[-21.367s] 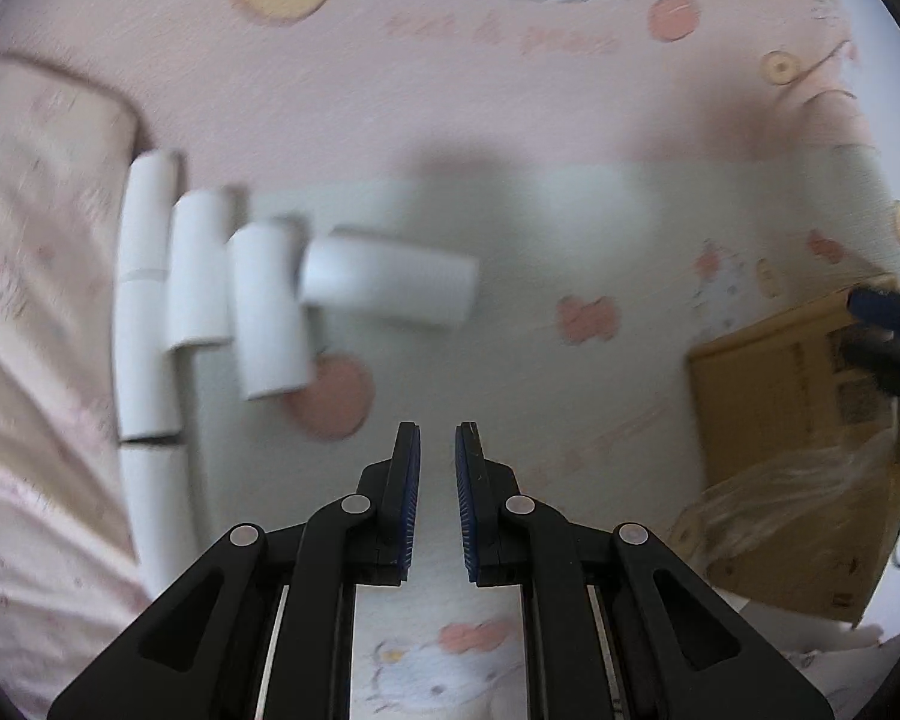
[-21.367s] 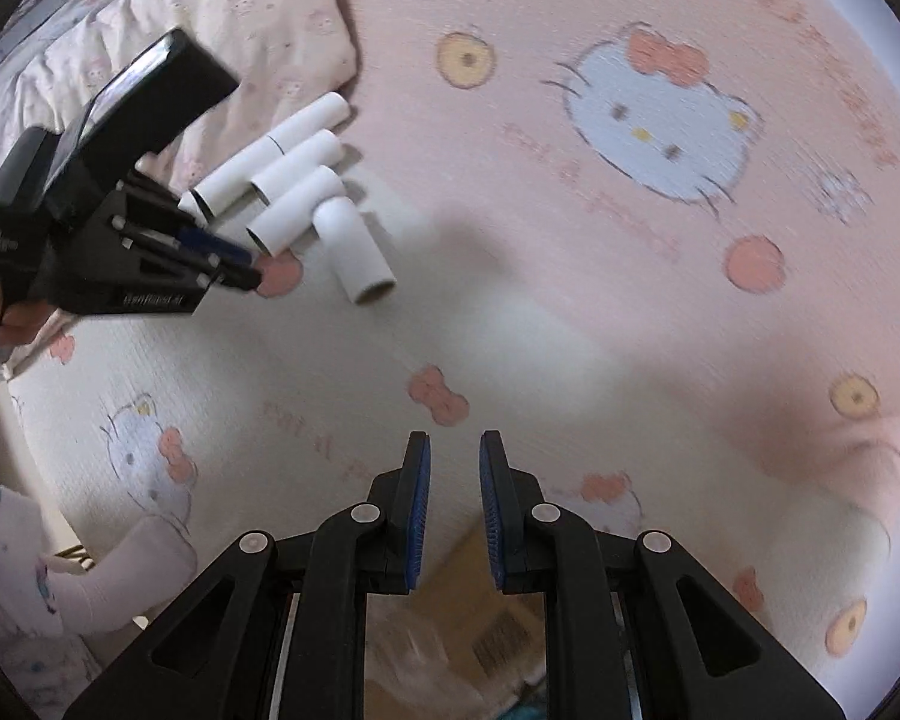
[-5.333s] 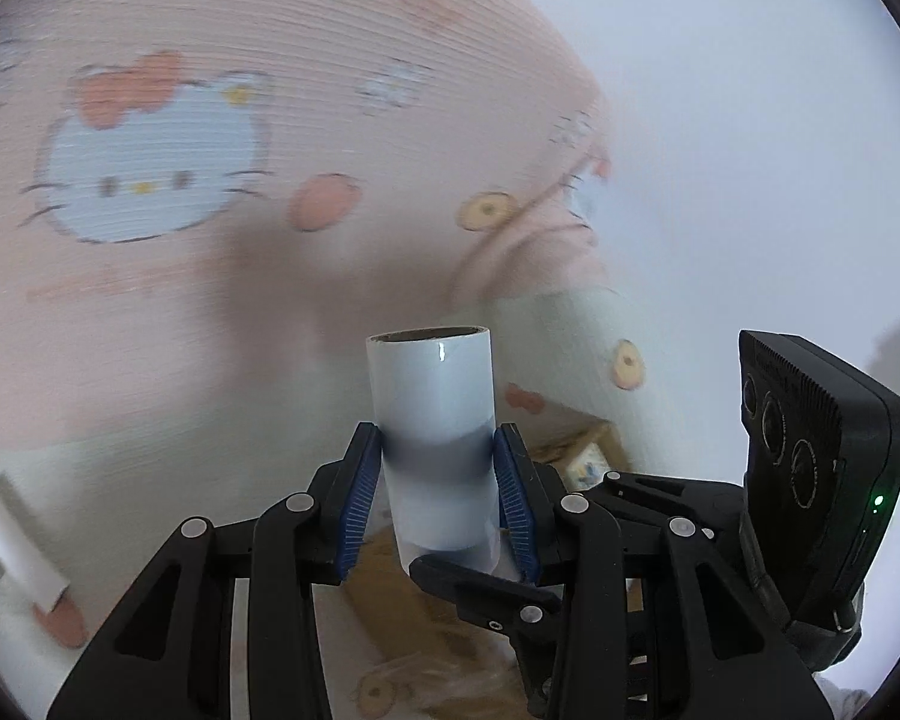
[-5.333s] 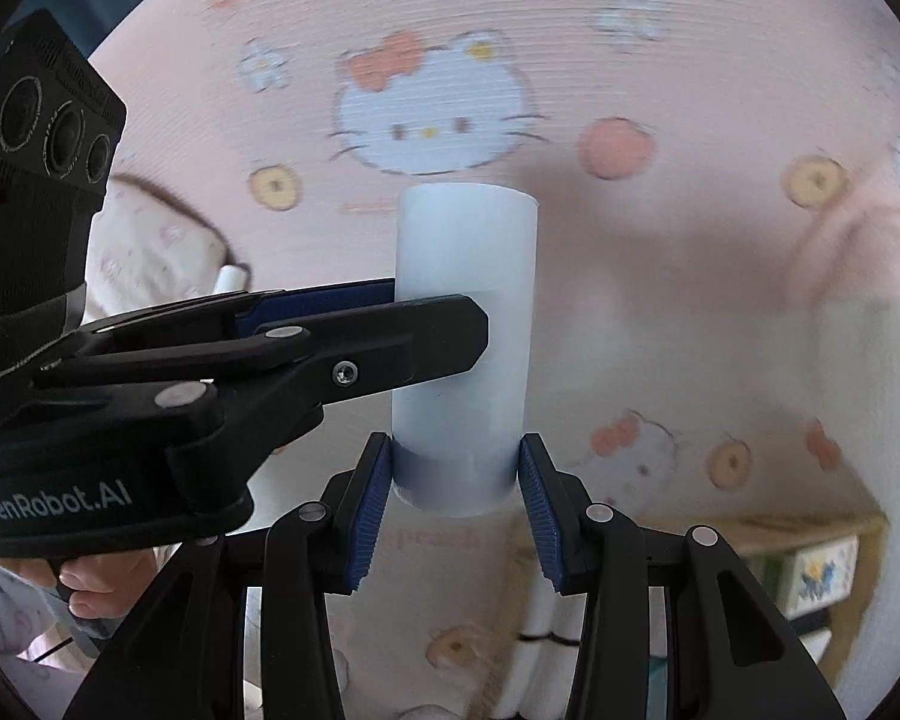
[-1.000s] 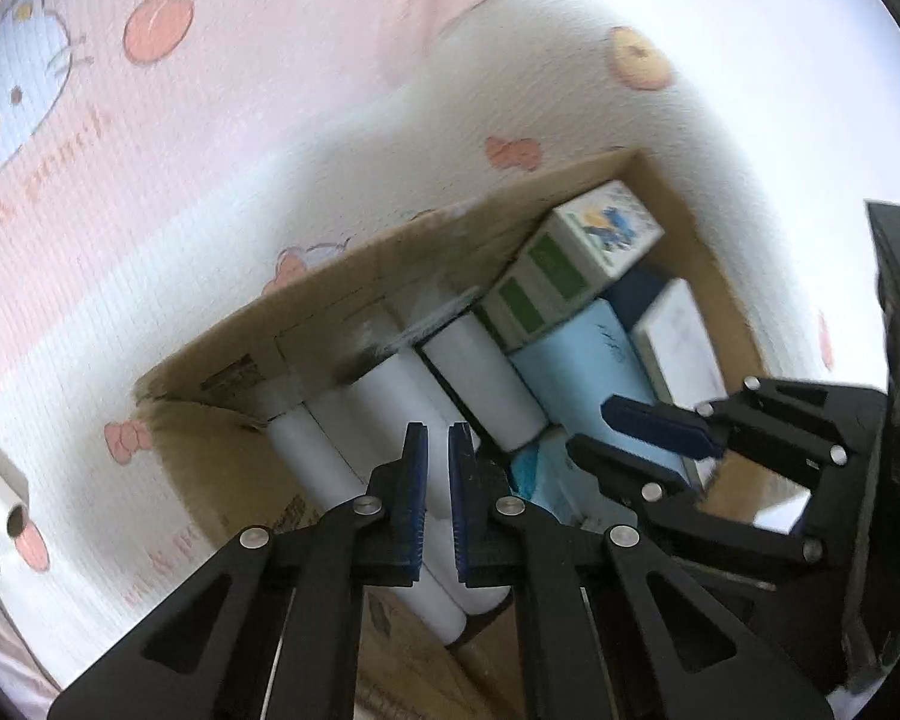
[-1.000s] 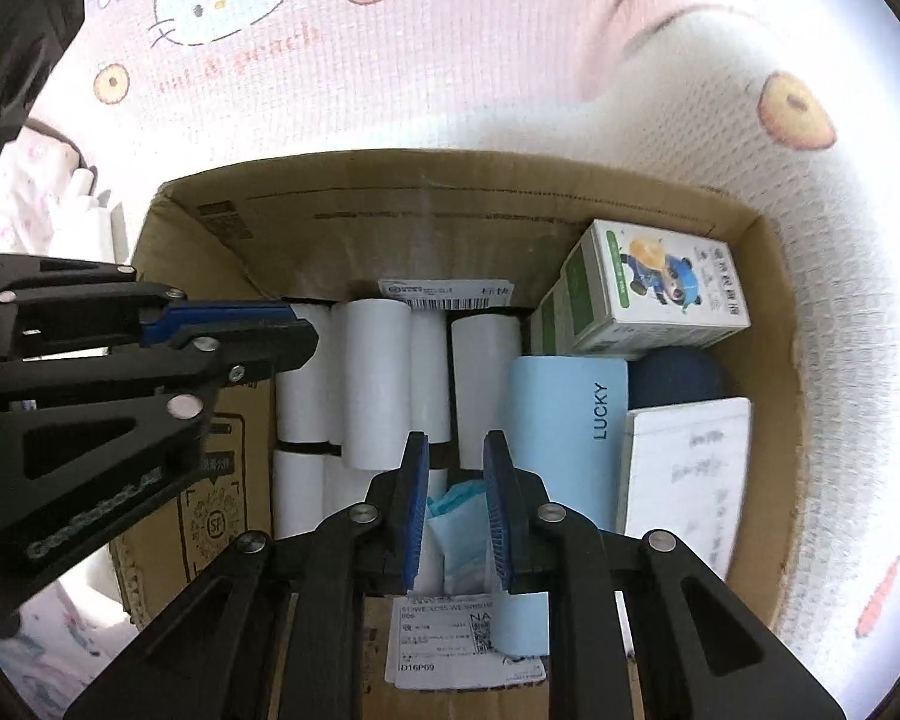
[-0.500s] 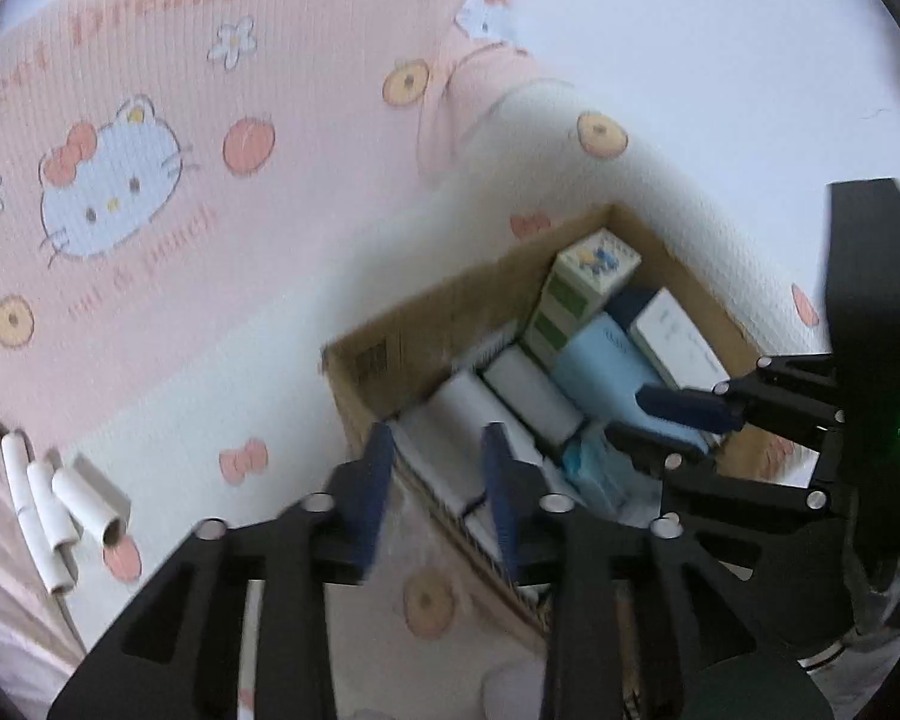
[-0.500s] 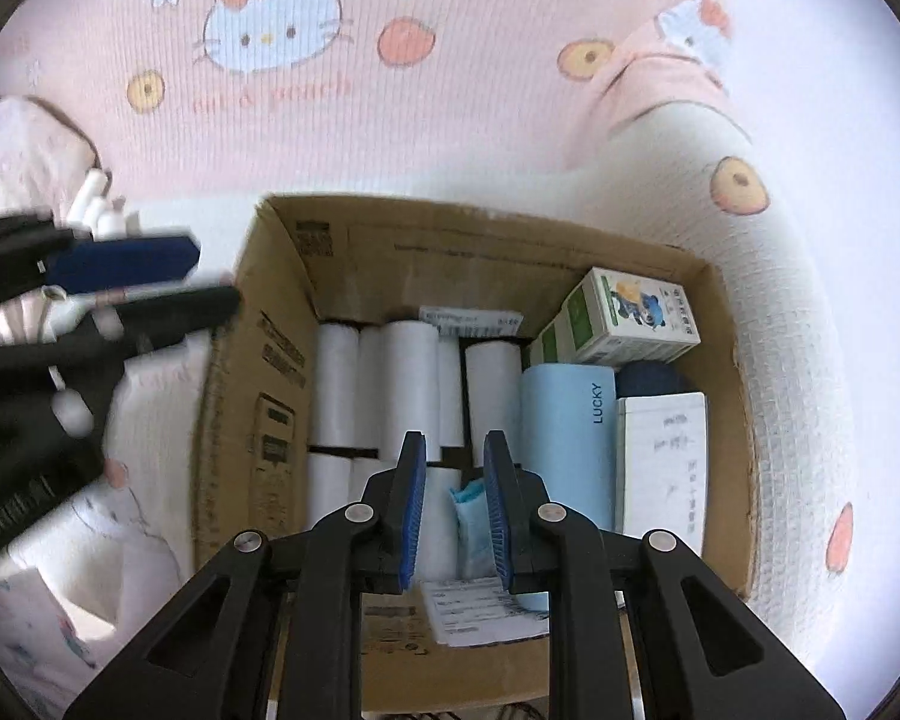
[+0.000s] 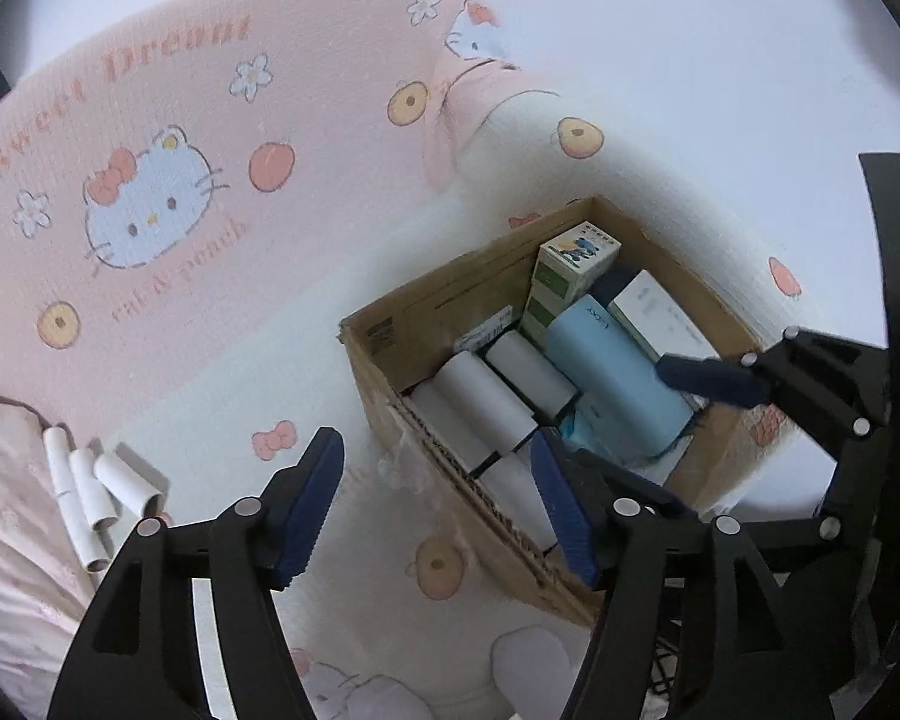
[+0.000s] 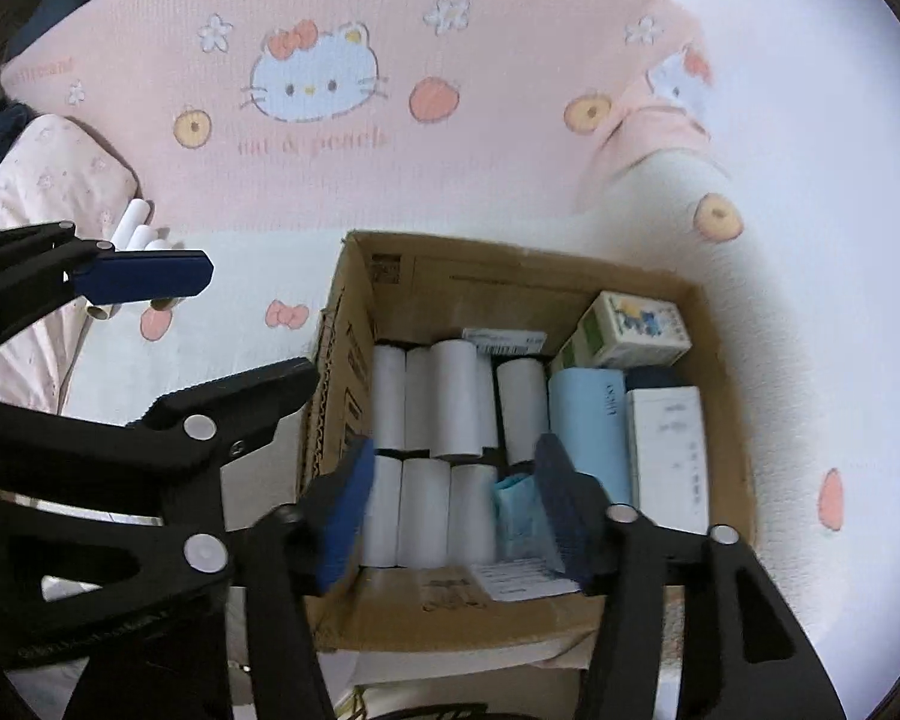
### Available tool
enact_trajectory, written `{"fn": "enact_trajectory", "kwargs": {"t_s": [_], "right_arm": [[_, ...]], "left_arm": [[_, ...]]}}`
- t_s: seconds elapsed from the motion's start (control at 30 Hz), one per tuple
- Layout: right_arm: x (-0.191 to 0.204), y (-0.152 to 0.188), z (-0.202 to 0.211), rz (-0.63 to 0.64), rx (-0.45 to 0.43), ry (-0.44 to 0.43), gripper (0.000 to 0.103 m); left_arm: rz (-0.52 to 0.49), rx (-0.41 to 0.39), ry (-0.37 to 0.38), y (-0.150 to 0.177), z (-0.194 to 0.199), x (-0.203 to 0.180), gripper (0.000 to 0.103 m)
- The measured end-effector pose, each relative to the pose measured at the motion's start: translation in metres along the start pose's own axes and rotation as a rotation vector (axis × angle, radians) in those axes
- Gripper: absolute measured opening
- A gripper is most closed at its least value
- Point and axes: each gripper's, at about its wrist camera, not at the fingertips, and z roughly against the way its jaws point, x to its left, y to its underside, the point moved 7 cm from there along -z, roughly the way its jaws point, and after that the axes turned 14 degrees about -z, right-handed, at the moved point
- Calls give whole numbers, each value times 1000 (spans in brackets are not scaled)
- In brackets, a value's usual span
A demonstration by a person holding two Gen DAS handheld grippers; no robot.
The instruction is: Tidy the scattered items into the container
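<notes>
An open cardboard box [image 9: 432,300] [image 10: 510,276] stands on the bed and holds several white rolls [image 10: 456,408] [image 9: 480,402], a light blue pack [image 9: 618,372] and small cartons. Three loose white rolls [image 9: 99,486] lie on the blanket at the far left, by a pillow; they also show in the right wrist view [image 10: 138,234]. My left gripper [image 9: 435,501] is open and empty, raised above the box's left edge. My right gripper [image 10: 456,510] is open and empty above the box's near side.
A pink and white Hello Kitty blanket [image 9: 150,198] covers the bed. A pale pink pillow [image 10: 48,168] lies at the left. A green-and-white carton [image 10: 630,330] and a white box [image 10: 669,456] fill the box's right side. Clear plastic film [image 9: 402,462] hangs on the box's near-left wall.
Both grippers have opened wide and risen away from the box. The roll I carried earlier now lies in the box. The left view has swung back, showing the loose rolls.
</notes>
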Motion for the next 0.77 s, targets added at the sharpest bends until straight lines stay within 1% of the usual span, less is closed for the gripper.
{"fn": "enact_trajectory", "kwargs": {"t_s": [0.1, 0.17, 0.27, 0.4, 0.6, 0.77], "right_arm": [[7, 5, 12, 12, -10, -6, 55], [10, 6, 17, 33, -19, 5, 55], [15, 7, 22, 62, -33, 4, 56], [12, 5, 25, 58, -49, 4, 56], [2, 4, 25, 33, -53, 34, 56], [1, 5, 26, 36, -55, 41, 56]], "left_arm": [[-36, -1, -68, 1, 9, -1, 73], [-52, -2, -85, 2, 14, -3, 73], [-36, 8, -75, 4, 18, -3, 73], [-14, 22, -86, 6, 19, -2, 73], [3, 7, -22, 3, 19, -10, 73], [-23, 5, -49, 0, 19, -14, 73]]}}
